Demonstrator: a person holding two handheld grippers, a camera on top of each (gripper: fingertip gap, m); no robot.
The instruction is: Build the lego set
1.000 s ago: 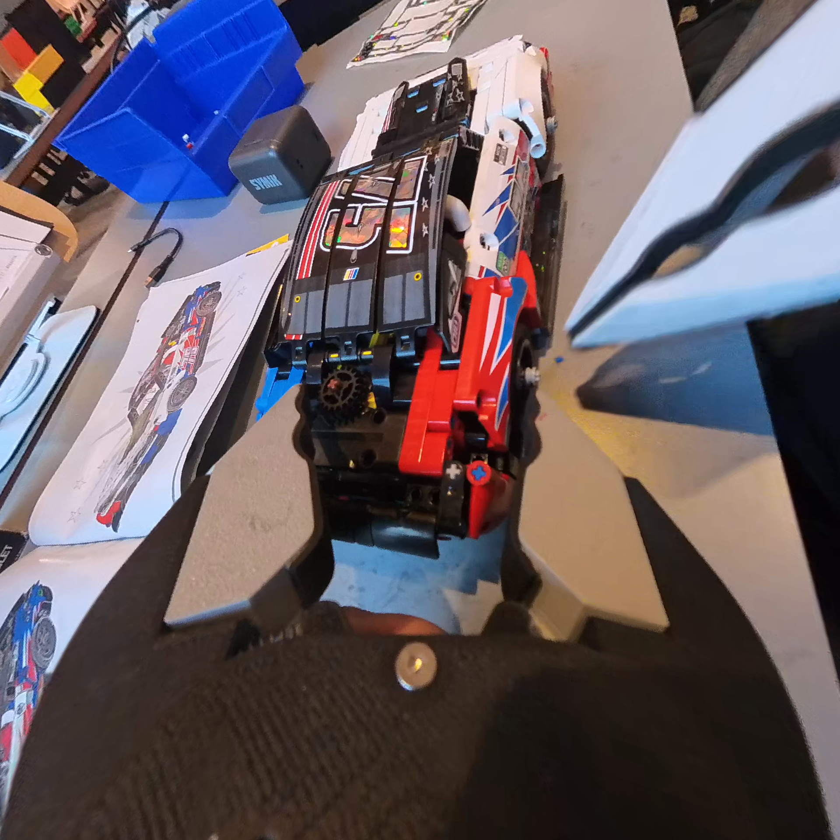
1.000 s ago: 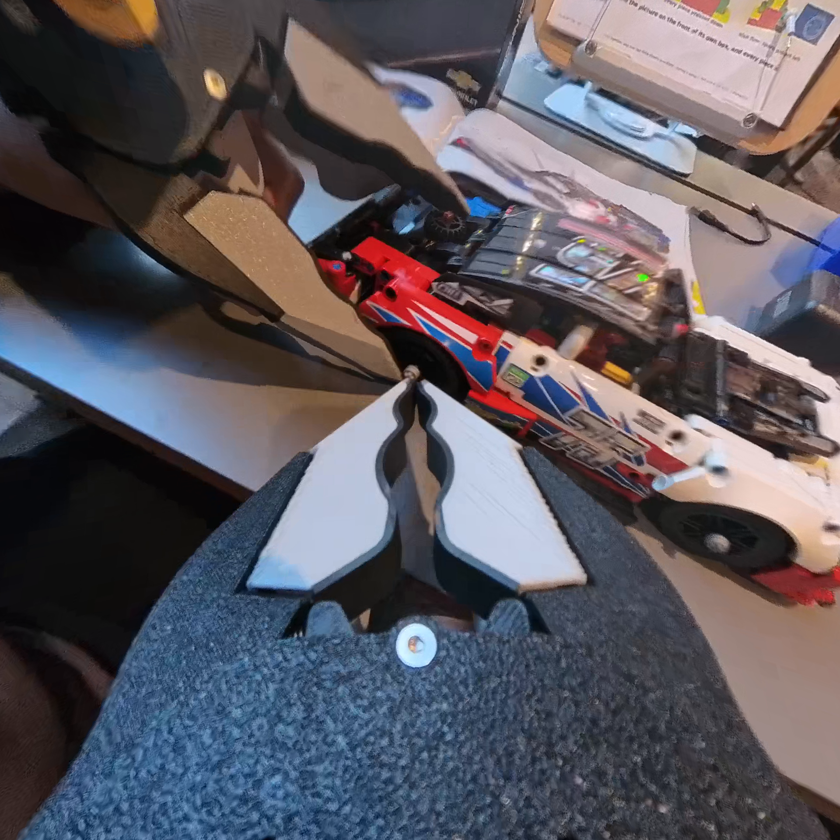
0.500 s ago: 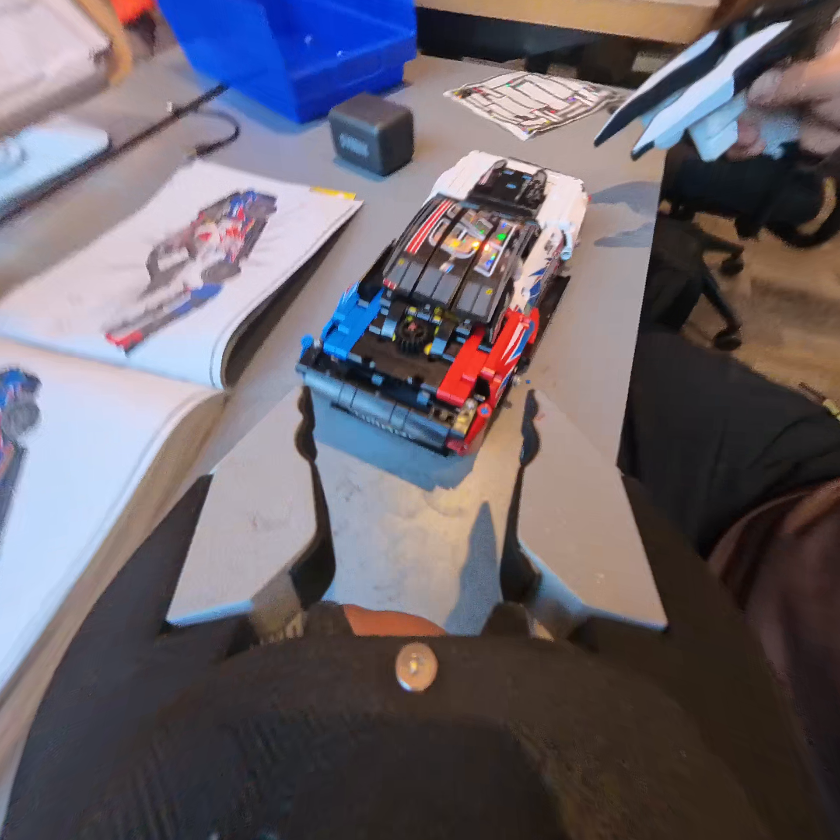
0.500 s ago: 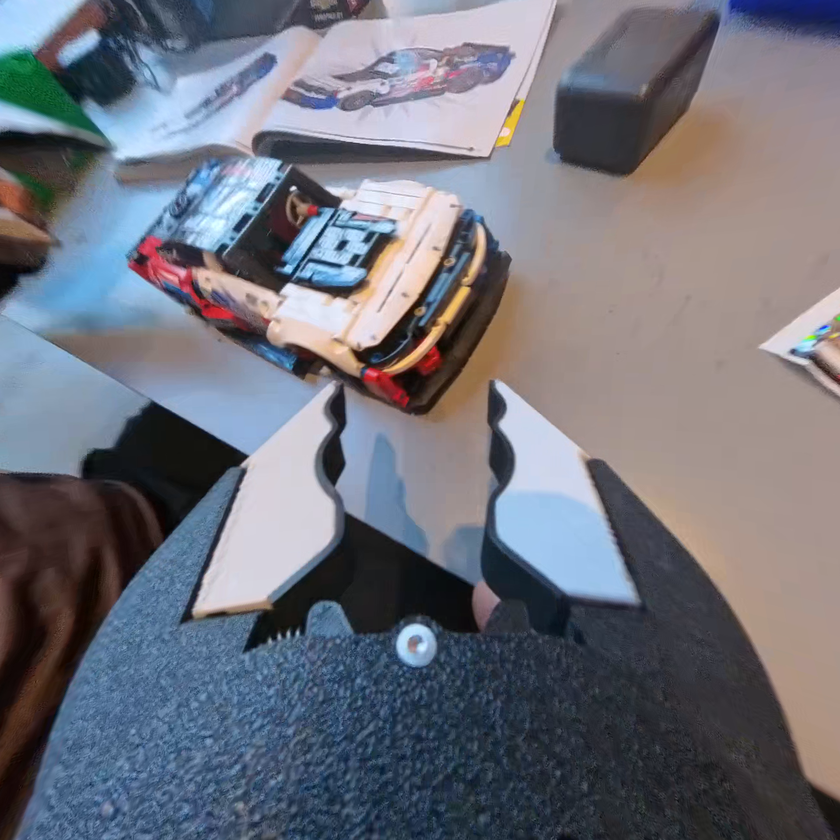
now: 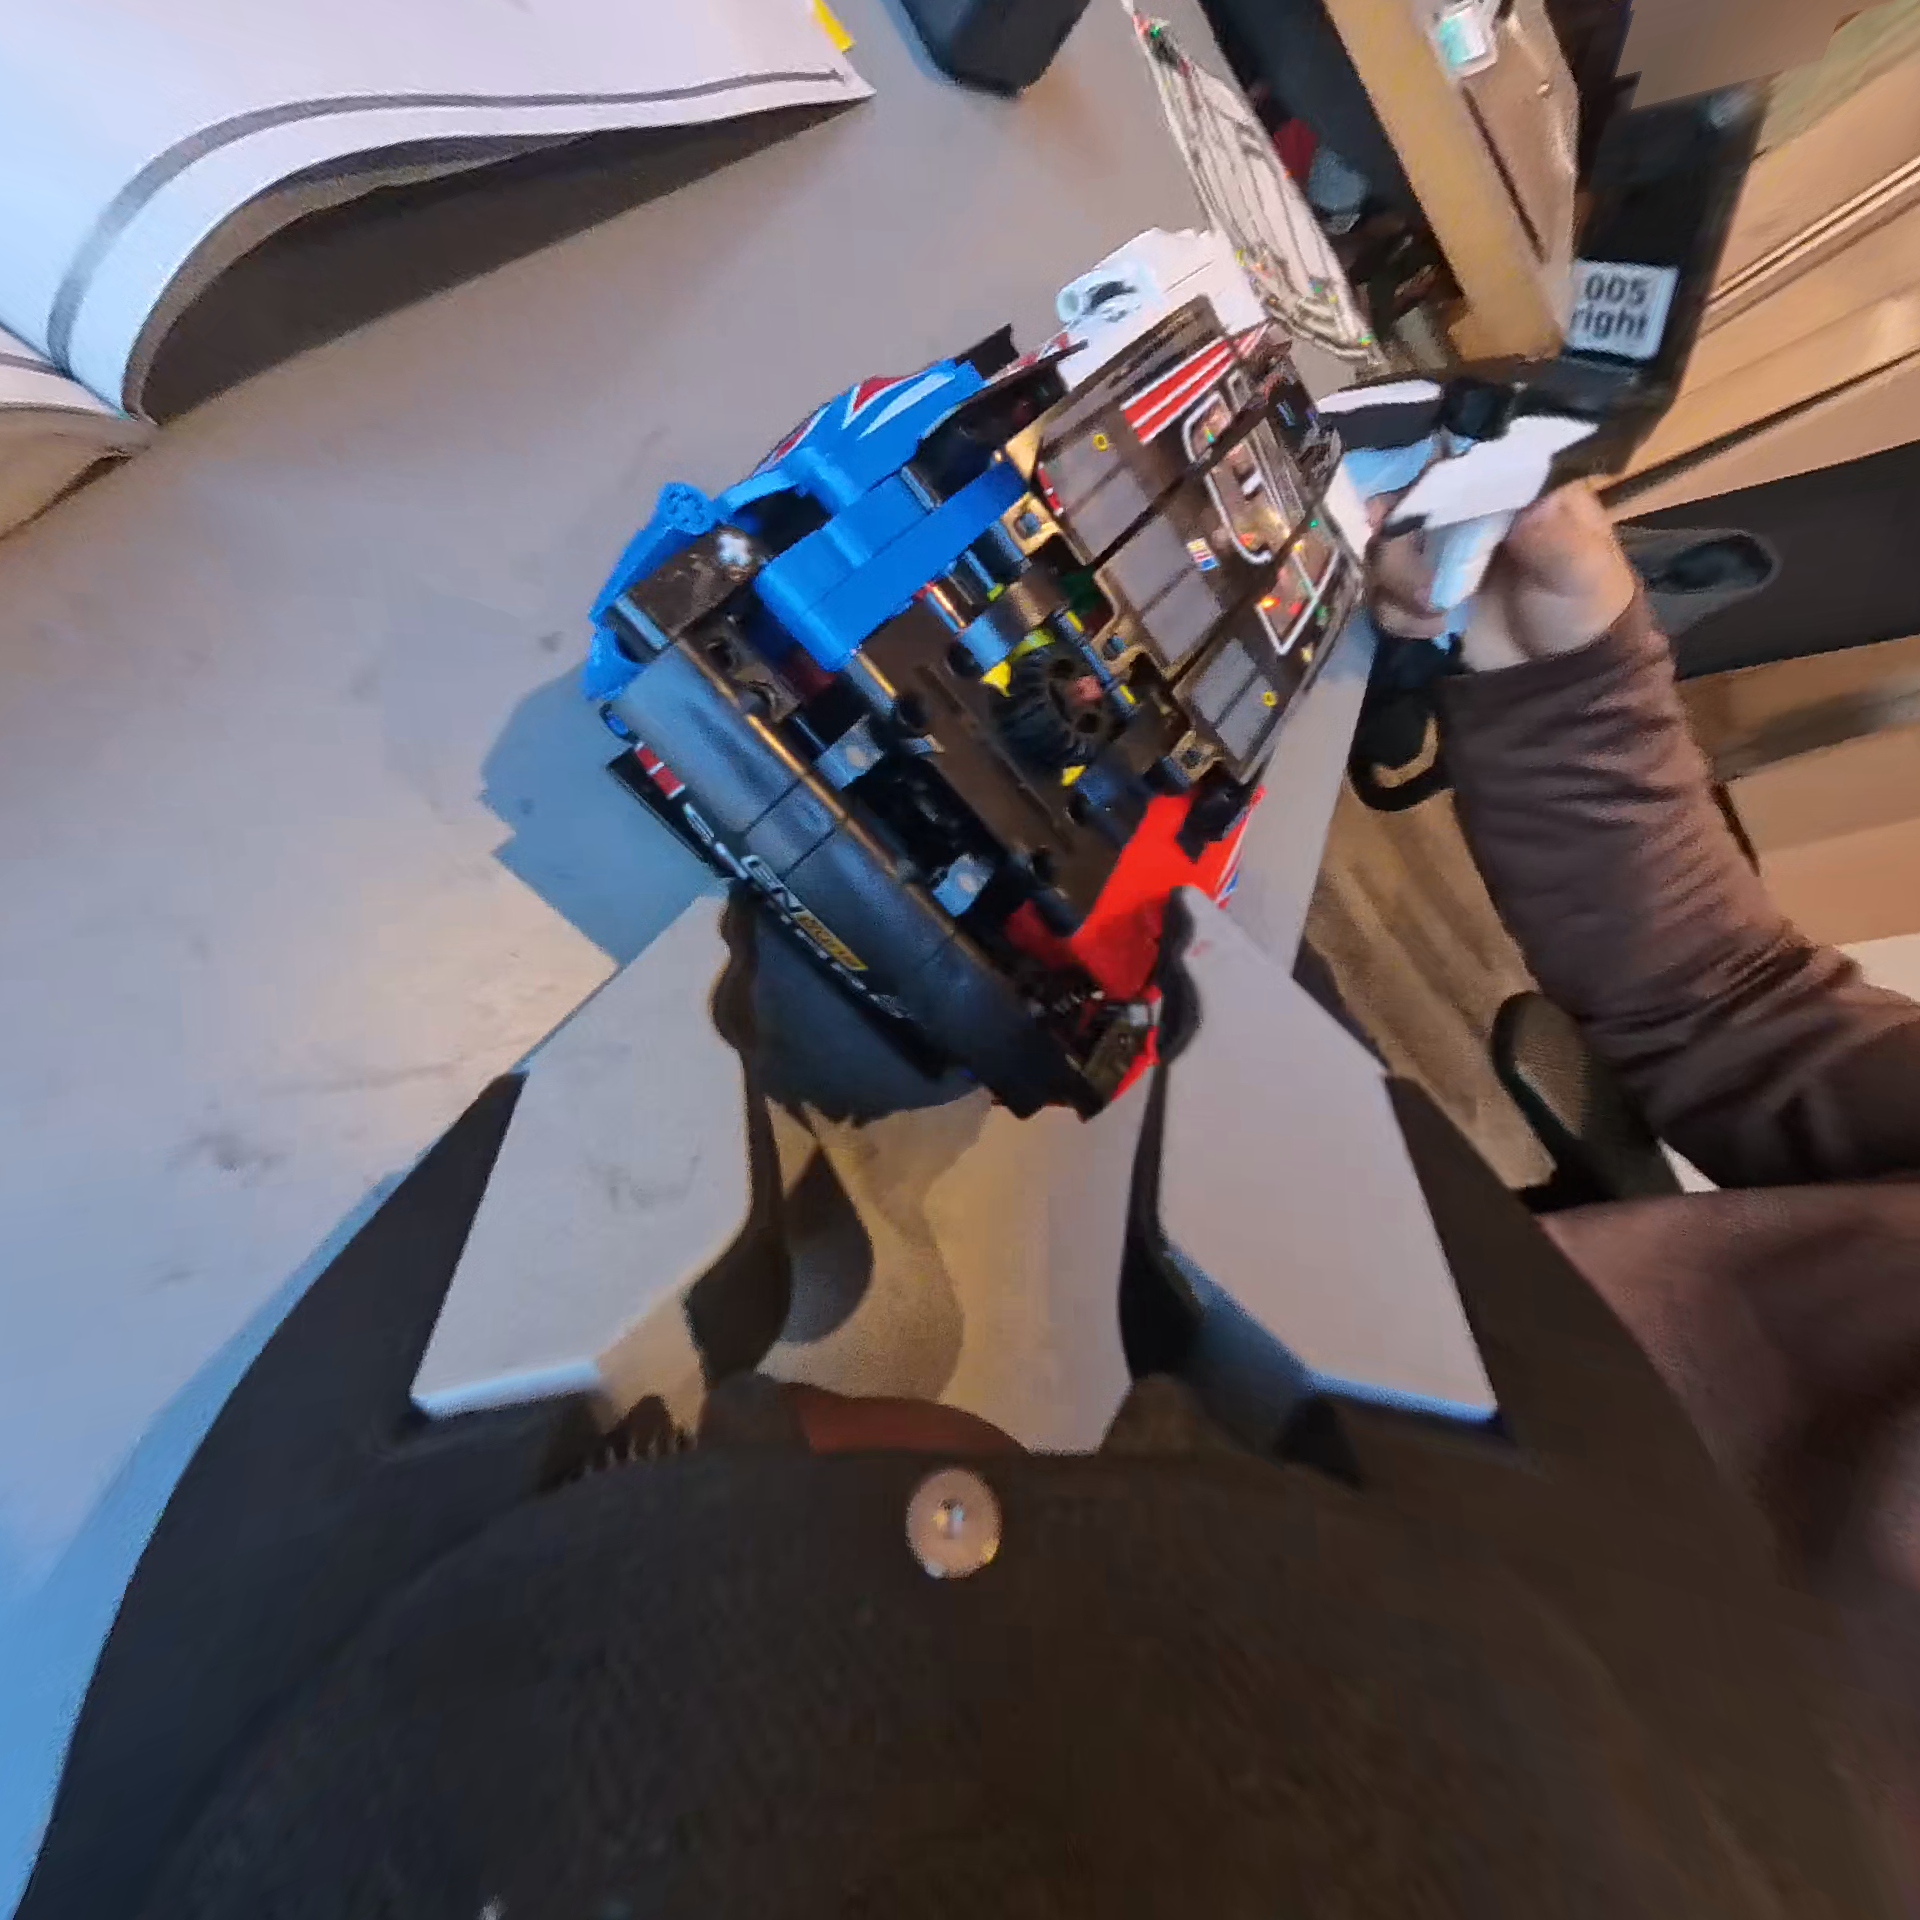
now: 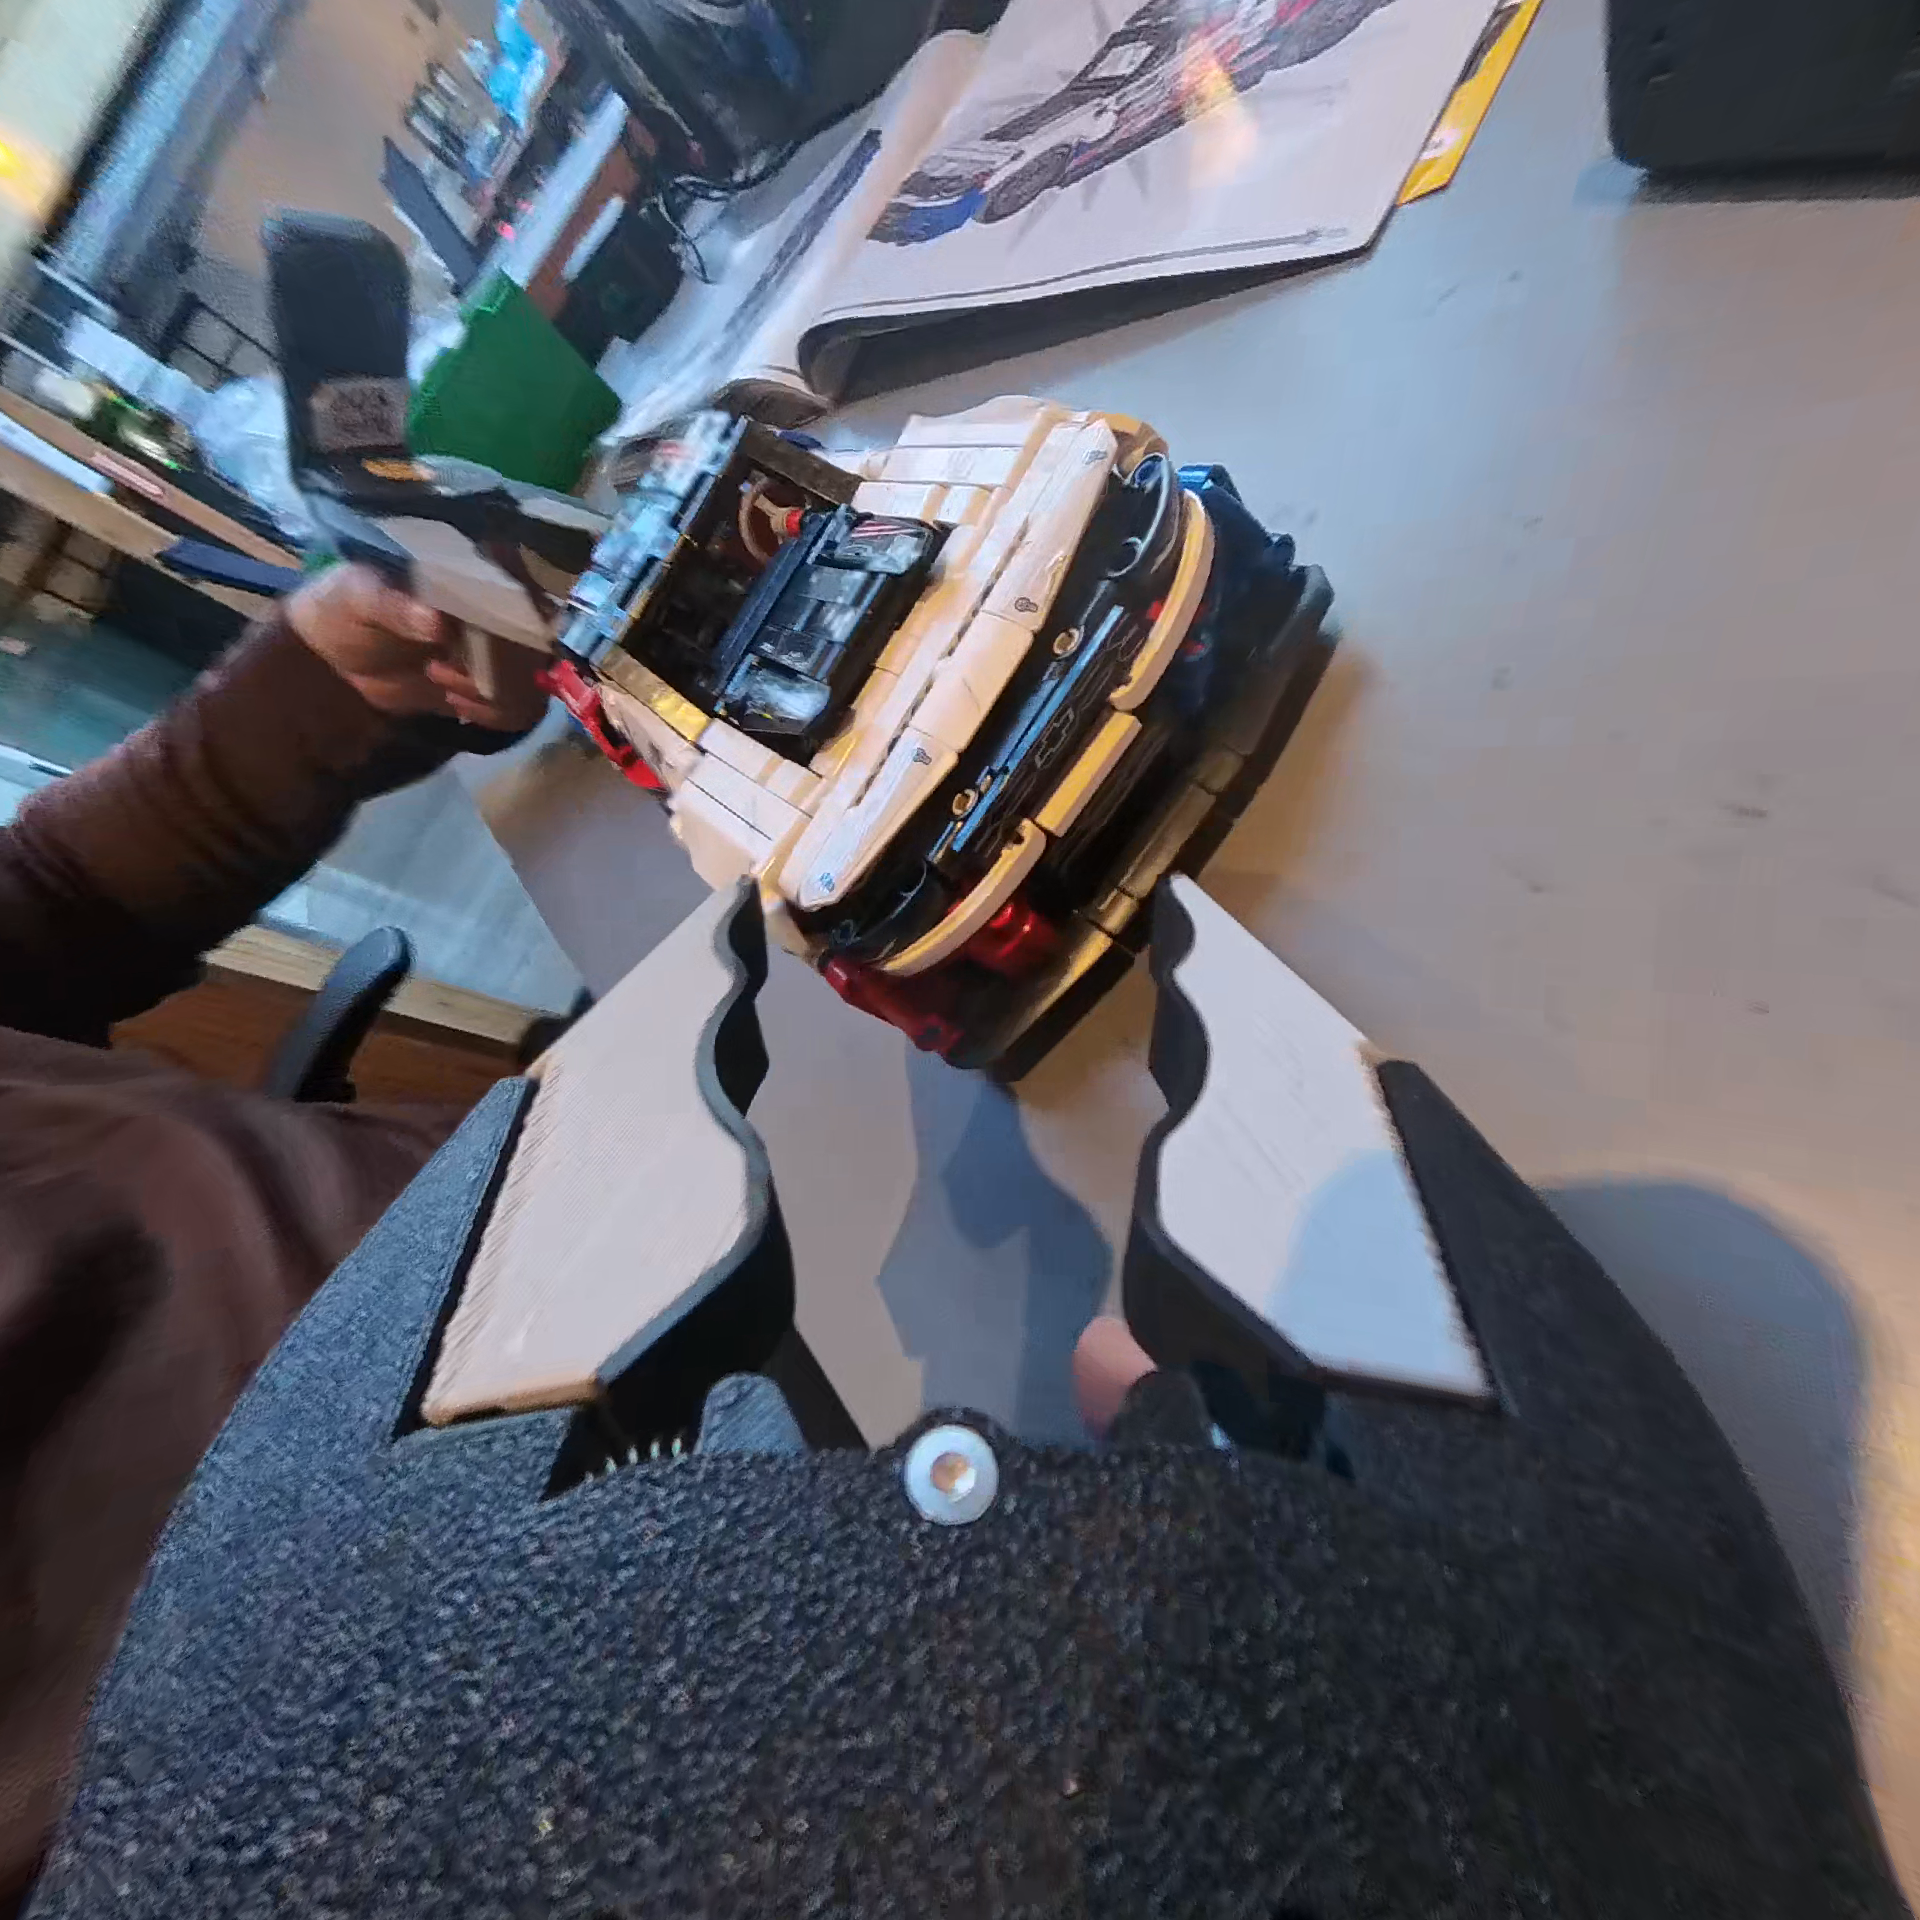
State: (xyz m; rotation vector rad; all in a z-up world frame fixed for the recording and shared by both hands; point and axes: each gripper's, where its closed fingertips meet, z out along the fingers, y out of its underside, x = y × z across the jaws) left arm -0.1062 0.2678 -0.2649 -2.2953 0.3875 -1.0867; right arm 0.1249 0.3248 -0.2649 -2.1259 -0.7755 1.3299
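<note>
Both grippers have swung to opposite ends of the lego car [image 5: 966,665], which sits on the grey worktop [image 5: 260,779] beside the open instruction booklet [image 6: 1174,156]. Left gripper [image 5: 951,987] and right gripper [image 6: 951,966] frame its ends, jaws apart, probably to steady it.

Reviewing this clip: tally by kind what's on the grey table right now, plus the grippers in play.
Lego car: 1
Open instruction booklet: 1
Dark box-shaped object at the table's far side: 1
Sticker sheet: 1
Grippers: 2, left gripper and right gripper, both open at opposite ends of the car
Total: 6
</note>
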